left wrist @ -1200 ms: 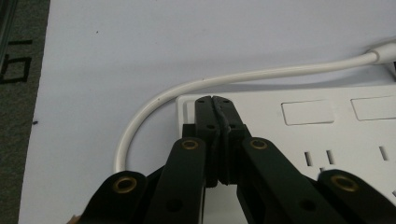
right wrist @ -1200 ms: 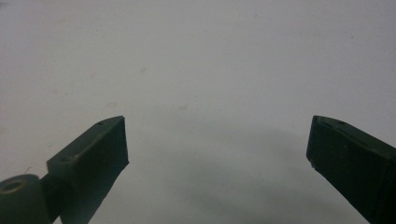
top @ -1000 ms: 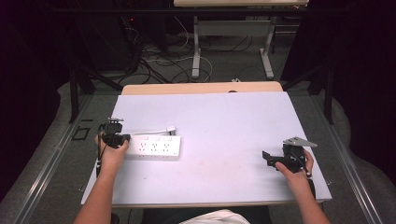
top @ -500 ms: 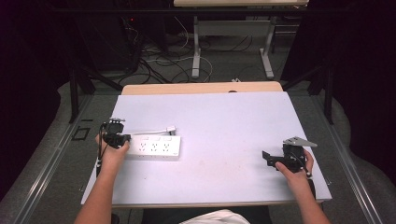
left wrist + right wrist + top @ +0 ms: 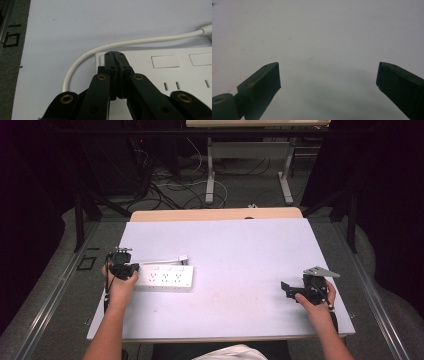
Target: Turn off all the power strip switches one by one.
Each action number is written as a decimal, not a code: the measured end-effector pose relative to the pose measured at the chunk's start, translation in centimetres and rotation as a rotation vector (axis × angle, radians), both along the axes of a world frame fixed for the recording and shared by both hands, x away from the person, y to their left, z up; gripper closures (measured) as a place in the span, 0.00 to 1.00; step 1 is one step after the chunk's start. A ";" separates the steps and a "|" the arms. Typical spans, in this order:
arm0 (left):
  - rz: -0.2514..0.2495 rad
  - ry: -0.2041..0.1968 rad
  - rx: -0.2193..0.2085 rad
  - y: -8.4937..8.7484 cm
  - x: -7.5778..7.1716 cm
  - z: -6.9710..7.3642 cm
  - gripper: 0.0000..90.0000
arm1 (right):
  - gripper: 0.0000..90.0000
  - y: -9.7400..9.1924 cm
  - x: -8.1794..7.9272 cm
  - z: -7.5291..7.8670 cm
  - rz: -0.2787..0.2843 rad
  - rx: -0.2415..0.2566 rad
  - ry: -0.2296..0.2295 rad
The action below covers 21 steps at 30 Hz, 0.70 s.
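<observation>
A white power strip (image 5: 165,278) lies on the left part of the white table (image 5: 235,250), its white cable (image 5: 162,261) running along its far side. My left gripper (image 5: 131,269) rests at the strip's left end, jaws shut with nothing between them. In the left gripper view the closed tips of the gripper (image 5: 115,53) sit over the end of the power strip (image 5: 162,72), beside the curved cable (image 5: 100,48). My right gripper (image 5: 287,289) hovers low near the table's right front, jaws open. In the right gripper view the gripper (image 5: 328,75) has its fingers (image 5: 264,77) wide apart over bare tabletop.
Beyond the table's wooden far edge (image 5: 215,214) stand another table's legs (image 5: 210,170) amid loose cables (image 5: 170,185) on the floor. A metal rail (image 5: 45,305) runs along the left side of the table.
</observation>
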State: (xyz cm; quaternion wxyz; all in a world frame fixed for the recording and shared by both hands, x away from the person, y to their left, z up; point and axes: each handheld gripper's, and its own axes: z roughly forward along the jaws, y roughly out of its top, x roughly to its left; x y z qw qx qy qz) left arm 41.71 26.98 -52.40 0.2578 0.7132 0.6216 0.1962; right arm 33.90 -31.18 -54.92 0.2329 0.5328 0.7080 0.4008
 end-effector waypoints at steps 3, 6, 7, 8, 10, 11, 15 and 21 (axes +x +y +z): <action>0.005 -0.013 -0.014 0.1 -0.1 -0.1 1.00 | 0.06 0.0 0.0 -0.1 -0.005 -0.003 -0.010; 0.006 -0.011 -0.030 0.3 -0.1 -0.1 1.00 | 0.06 0.0 0.1 -0.1 -0.006 -0.003 -0.009; 0.006 -0.010 -0.033 0.4 -0.1 -0.1 1.00 | 0.06 0.0 0.0 -0.1 0.000 -0.002 -0.002; 0.006 -0.005 -0.039 0.4 -0.1 -0.1 1.00 | 0.06 0.0 0.0 -0.1 0.001 0.000 0.001; 0.003 -0.012 -0.041 0.5 -0.1 -0.2 1.00 | 0.06 0.0 0.0 -0.1 0.001 0.001 0.002; 0.003 -0.012 -0.041 0.5 -0.1 -0.2 1.00 | 0.06 0.0 0.0 -0.1 0.000 0.003 0.003; 0.005 -0.009 -0.048 0.6 -0.2 -0.2 1.00 | 0.06 0.1 0.0 -0.1 0.001 -0.005 0.001; 0.012 -0.007 -0.062 0.6 -0.2 -0.1 1.00 | 0.06 0.1 0.1 -0.1 -0.001 -0.003 0.000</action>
